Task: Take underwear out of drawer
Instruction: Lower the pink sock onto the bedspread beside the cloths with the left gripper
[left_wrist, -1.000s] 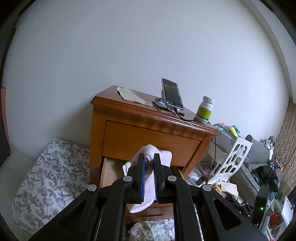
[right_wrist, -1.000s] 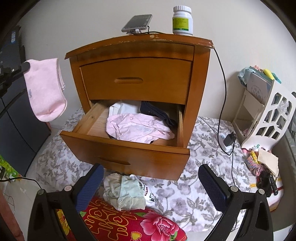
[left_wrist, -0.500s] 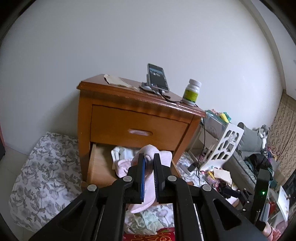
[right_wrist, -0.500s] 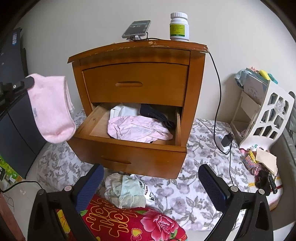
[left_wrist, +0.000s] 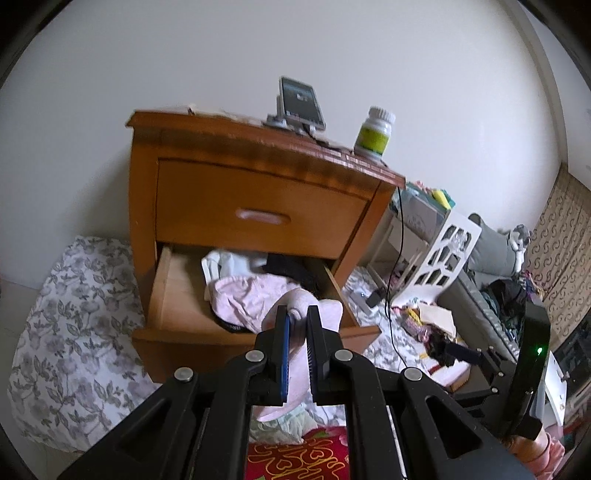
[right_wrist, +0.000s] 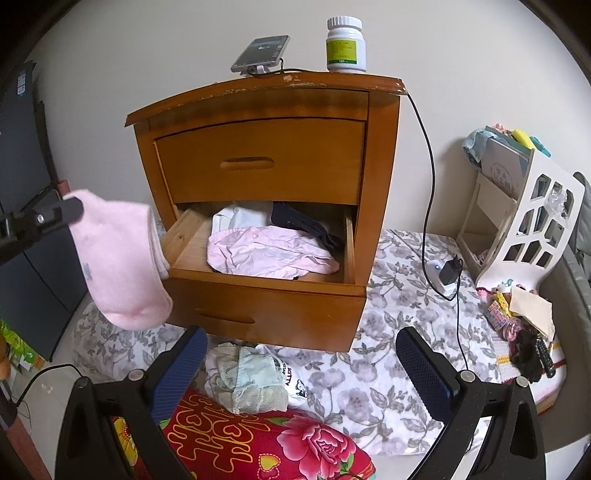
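1. The left gripper (left_wrist: 297, 321) is clenched on a pink sock (right_wrist: 122, 266), and the sock hangs down from its tips in the air
2. The sock is out of the drawer (right_wrist: 266, 295), to the left of it and in front of it
3. The right gripper (right_wrist: 301, 363) is wide open and holds nothing; it sits low in front of the drawer
4. The bottom drawer is pulled out, and the top drawer (right_wrist: 258, 158) is shut
5. Inside the open drawer lies a crumpled pink cloth (right_wrist: 269, 254); behind it are a white cloth (right_wrist: 240, 218) and a dark cloth (right_wrist: 303, 223)
6. A heap of pale clothes (right_wrist: 251, 382) lies on the flowery sheet (right_wrist: 399, 295) just in front of the drawer, touching a red flowered blanket (right_wrist: 266, 443)
7. On top of the nightstand (right_wrist: 382, 177) stand a phone (right_wrist: 260, 53) and a white bottle (right_wrist: 345, 44)
8. A black cable (right_wrist: 428, 155) runs down the right side to a charger (right_wrist: 448, 271) on the sheet
9. A white rack (right_wrist: 532, 221) stands to the right
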